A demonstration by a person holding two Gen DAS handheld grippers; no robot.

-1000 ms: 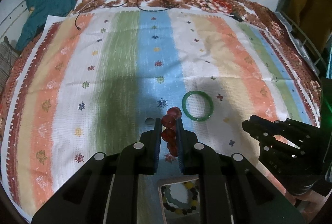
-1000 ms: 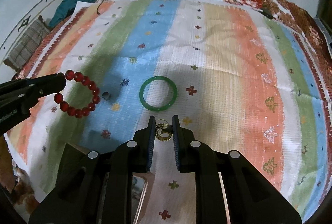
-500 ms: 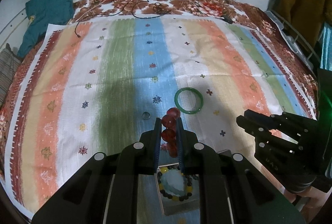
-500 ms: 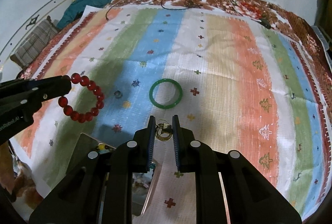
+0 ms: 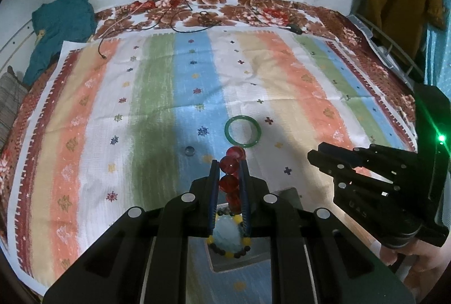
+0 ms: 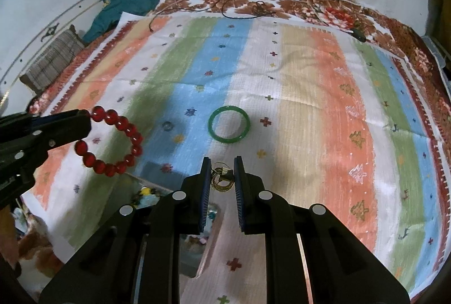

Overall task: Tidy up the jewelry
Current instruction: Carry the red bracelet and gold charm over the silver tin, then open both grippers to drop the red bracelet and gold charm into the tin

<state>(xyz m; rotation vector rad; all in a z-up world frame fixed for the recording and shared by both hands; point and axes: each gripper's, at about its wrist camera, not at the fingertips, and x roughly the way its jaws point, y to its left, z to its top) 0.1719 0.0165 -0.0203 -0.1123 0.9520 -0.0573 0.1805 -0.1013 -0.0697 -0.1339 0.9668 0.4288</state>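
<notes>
both pieces are lifted and heading for the open box [image 5: 284, 198] near the cloth's front edge. the left gripper [image 5: 229, 177] is clamped on the red bead bracelet [image 6: 112, 144], right over the box; the right gripper [image 6: 222, 173] pinches small gold rings [image 6: 222, 180]. next, i'd say, lower and let go inside. the green bangle [image 6: 229, 128] lies on the striped cloth [image 6: 310, 106].

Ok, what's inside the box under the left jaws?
Inside the box: a dark-and-yellow beaded bracelet around something pale blue. The gripper's jaws cover the rest.
</notes>
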